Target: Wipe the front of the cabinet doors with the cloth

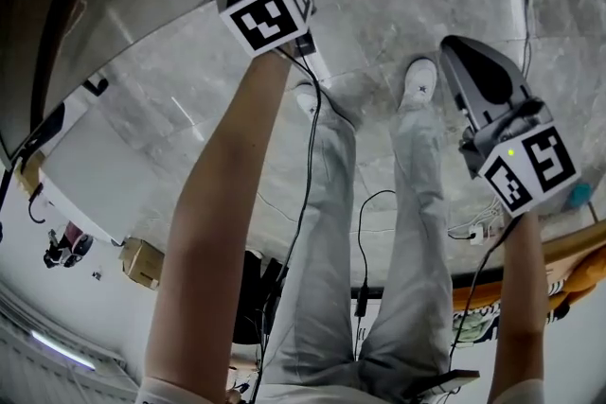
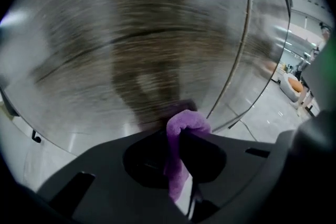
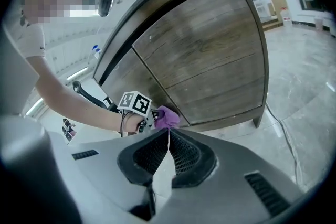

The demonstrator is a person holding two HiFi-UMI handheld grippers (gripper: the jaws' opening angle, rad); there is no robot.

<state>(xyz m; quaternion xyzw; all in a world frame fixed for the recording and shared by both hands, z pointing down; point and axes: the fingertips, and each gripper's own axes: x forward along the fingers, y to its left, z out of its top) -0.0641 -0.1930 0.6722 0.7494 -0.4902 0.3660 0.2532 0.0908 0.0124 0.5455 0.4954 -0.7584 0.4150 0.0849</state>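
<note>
Left forearm [image 1: 222, 194]: bare, stretched forward and away from the body in the head view, ending at the gripper's marker cube [image 1: 268, 9].
Left hand-held gripper [image 2: 181, 136]: jaws clamped on the purple cloth [image 2: 188, 120], pointed straight at the cabinet front.
Purple cloth: a fold bulges out past the jaw tips and a strip hangs down between them. In the right gripper view it sits at the lower part of the cabinet front, by the seam between the two doors. It looks pressed to the wood, though the contact itself is not clear.
Cabinet door [image 3: 210, 55]: brown wood with horizontal grain, under a grey top and a dark gap. In the left gripper view it fills most of the picture and its grain is smeared.
Cabinet leg [image 3: 258, 122]: stands on the floor at the cabinet's right front corner.
Floor [image 1: 426, 5]: pale grey marble with a sheen.
Cable [image 1: 308, 184]: black, running from the left hand-held gripper down along the person's leg.
Person's legs [image 1: 417, 232]: in light grey trousers, with white shoes [image 1: 418, 82] set apart on the floor.
Right hand-held gripper [image 3: 168, 134]: jaws closed together with nothing between them, held well apart from the cabinet and looking toward it and the left hand-held gripper.
Right marker cube [image 1: 528, 167]: at the head view's right edge, above the right forearm.
</note>
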